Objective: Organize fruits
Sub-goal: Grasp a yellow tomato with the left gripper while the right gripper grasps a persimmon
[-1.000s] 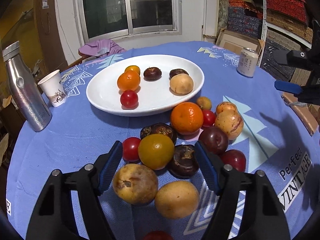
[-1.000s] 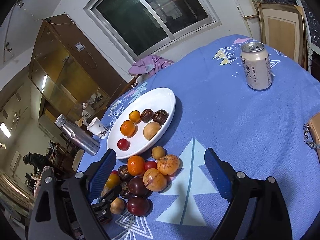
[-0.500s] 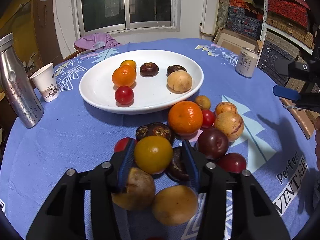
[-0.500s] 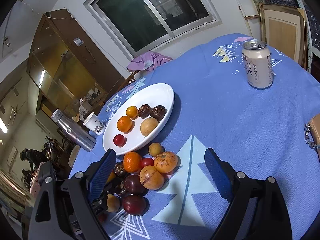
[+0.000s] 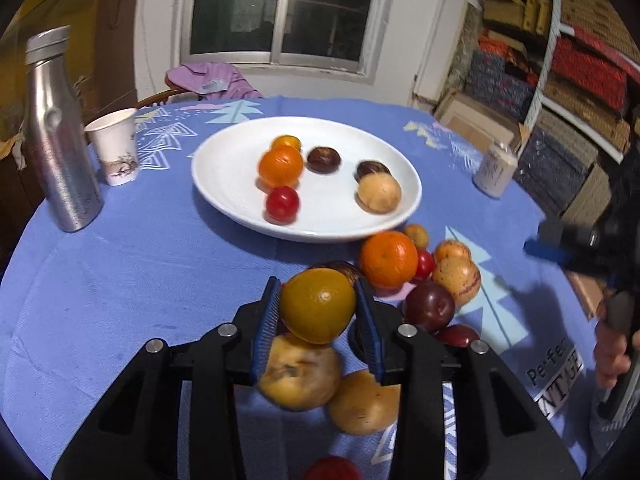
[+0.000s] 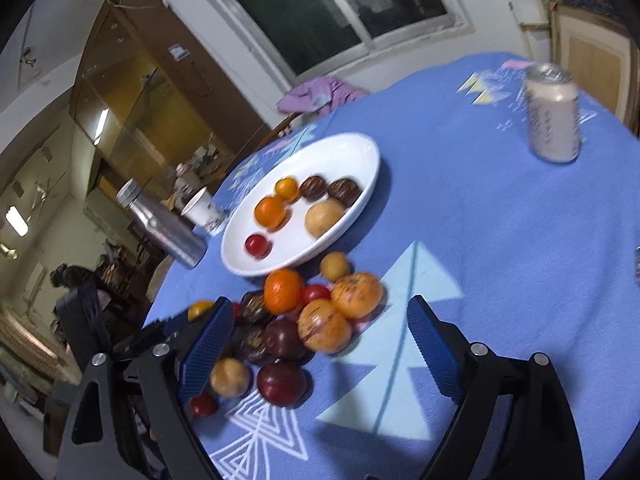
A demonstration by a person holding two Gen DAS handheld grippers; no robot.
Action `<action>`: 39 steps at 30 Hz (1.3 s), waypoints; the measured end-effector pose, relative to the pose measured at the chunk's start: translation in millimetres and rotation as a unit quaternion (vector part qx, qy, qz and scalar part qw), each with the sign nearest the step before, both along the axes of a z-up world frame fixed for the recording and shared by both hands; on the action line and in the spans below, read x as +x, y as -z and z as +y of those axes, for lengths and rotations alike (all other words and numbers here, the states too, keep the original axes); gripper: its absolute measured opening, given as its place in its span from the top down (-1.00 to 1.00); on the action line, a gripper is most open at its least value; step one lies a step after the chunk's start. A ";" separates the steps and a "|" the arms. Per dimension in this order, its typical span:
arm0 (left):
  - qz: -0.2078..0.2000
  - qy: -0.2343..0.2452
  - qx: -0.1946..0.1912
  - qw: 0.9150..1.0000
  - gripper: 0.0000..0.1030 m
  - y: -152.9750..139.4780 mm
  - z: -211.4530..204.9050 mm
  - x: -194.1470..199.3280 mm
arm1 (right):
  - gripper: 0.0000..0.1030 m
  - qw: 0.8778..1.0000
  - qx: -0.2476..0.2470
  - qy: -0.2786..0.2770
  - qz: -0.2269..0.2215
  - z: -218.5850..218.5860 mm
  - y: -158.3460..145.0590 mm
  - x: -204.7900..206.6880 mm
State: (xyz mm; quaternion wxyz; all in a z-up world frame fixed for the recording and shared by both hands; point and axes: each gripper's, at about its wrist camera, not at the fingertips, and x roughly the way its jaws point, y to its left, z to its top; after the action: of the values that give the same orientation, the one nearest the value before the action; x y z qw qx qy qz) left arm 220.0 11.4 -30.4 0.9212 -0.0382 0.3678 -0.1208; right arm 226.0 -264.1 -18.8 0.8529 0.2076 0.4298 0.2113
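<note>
My left gripper (image 5: 317,312) is shut on a yellow-orange fruit (image 5: 318,306) and holds it above the fruit pile (image 5: 400,280) on the blue tablecloth. The white plate (image 5: 224,172) lies beyond, with two oranges, a red tomato (image 5: 282,204), two dark fruits and a tan fruit (image 5: 379,193) in it. In the right wrist view my right gripper (image 6: 320,344) is open and empty, above the pile's right side (image 6: 324,320). The plate (image 6: 360,160) and the held fruit (image 6: 200,308) show there too.
A silver bottle (image 5: 56,140) and a paper cup (image 5: 116,146) stand left of the plate. A drink can (image 5: 494,172) stands at the right; it also shows in the right wrist view (image 6: 552,120). A chair with purple cloth (image 5: 208,80) is behind the table.
My left gripper closed on the yellow-orange fruit and lifted it off the pile. The right gripper stayed open and shifted slightly nearer the pile.
</note>
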 end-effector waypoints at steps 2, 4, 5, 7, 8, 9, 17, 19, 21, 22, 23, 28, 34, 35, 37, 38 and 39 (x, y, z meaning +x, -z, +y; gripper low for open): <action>0.000 -0.014 -0.011 1.000 0.28 -2.5 11.0 0.6 | -0.39 0.999 0.017 -0.014 0.032 4.5 11.8 2.8; 0.002 -0.021 -0.013 1.000 0.28 -2.9 16.3 1.7 | -0.18 0.997 0.032 -0.026 0.059 8.5 22.6 5.7; 0.003 -0.022 -0.014 1.000 0.28 -3.0 17.6 2.1 | -0.15 0.997 0.033 -0.029 0.067 11.3 26.1 6.5; 0.001 -0.021 -0.015 1.000 0.28 -4.2 17.2 1.8 | -0.15 0.996 0.029 -0.028 0.073 15.2 31.1 7.3; -0.001 -0.020 -0.014 1.000 0.28 -5.1 16.7 1.2 | -0.15 0.997 0.026 -0.024 0.074 16.3 32.6 7.5; -0.003 -0.019 -0.013 1.000 0.28 -6.1 16.1 0.4 | -0.15 0.997 0.024 -0.022 0.074 17.2 33.6 7.5; -0.003 -0.015 -0.005 1.000 0.28 -6.1 11.5 -0.4 | -0.08 0.998 -0.017 -0.011 0.057 37.3 39.5 12.3; -0.002 -0.014 -0.004 1.000 0.28 -5.5 10.8 -0.2 | -0.04 0.998 -0.017 -0.015 0.065 41.1 44.5 15.2; 0.000 -0.015 -0.003 1.000 0.28 -3.7 10.8 0.9 | -0.03 0.997 -0.009 -0.012 0.070 40.9 49.2 17.5; 0.003 -0.016 -0.003 1.000 0.28 -2.2 11.2 1.9 | -0.02 0.997 -0.005 -0.012 0.070 40.3 49.9 18.2; 0.006 -0.017 -0.003 1.000 0.28 -0.6 11.6 3.0 | 0.00 0.998 -0.003 -0.012 0.069 39.5 50.2 18.2; 0.012 -0.025 -0.006 1.000 0.28 3.6 17.2 6.3 | 0.22 0.997 0.016 -0.004 0.076 30.1 53.3 18.0; 0.010 -0.034 -0.008 0.999 0.28 3.0 21.9 7.5 | 0.22 0.999 0.018 0.003 0.048 21.3 38.4 9.2; 0.008 -0.035 -0.009 0.999 0.28 1.2 22.2 7.1 | 0.22 0.999 0.019 0.007 0.040 18.6 33.6 7.8; 0.001 -0.039 -0.012 0.999 0.28 -5.5 22.7 8.1 | 0.22 1.000 0.016 0.018 0.018 13.5 22.9 4.9; -0.003 -0.041 -0.012 0.999 0.28 -9.9 22.5 9.8 | 0.22 1.000 0.015 0.022 0.010 11.4 18.4 3.9; -0.007 -0.042 -0.009 0.999 0.28 -15.1 21.5 12.2 | 0.22 1.000 0.015 0.026 0.005 8.9 14.8 3.5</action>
State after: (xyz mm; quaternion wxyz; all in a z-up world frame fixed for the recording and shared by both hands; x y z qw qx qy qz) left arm 232.2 32.9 -15.4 0.9275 -0.0613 0.3587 -0.0862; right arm 229.5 -255.2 -33.5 0.8528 0.2328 0.4252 0.1943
